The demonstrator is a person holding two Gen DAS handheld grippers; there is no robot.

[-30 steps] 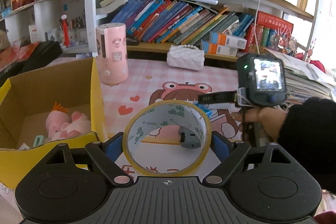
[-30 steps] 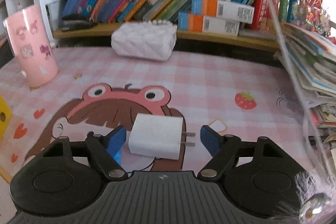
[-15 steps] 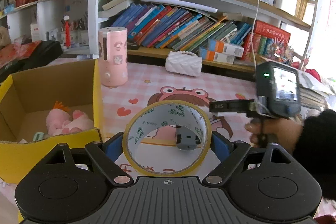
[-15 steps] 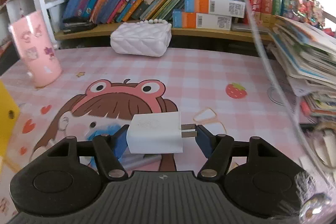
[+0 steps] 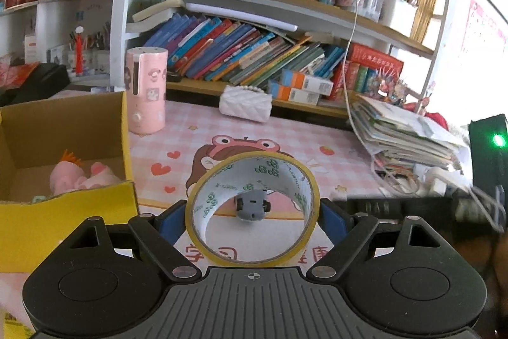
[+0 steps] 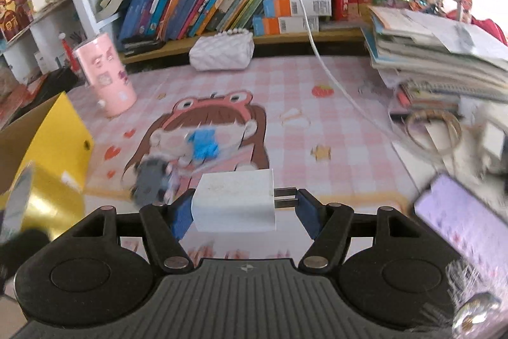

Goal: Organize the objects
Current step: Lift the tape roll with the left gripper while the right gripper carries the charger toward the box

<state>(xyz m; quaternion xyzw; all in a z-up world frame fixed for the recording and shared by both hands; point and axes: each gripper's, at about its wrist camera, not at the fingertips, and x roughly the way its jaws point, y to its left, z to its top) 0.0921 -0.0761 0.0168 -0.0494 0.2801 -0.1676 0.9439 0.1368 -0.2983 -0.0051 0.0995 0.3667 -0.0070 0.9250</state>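
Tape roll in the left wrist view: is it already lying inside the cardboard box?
No, the tape roll sits clamped in the left claw, outside the cardboard box.

Crowded bookshelves [image 5: 254, 30] stand behind a pink checked table [image 6: 317, 104].

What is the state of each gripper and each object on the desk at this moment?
left gripper: shut on the tape roll, roll upright
right gripper: shut on the white charger, lifted, prongs against one finger
cardboard box: open, pink plush toy lying inside
grey toy car: on the desk mat, free
blue toy: on the mat, blurred
phone: screen lit
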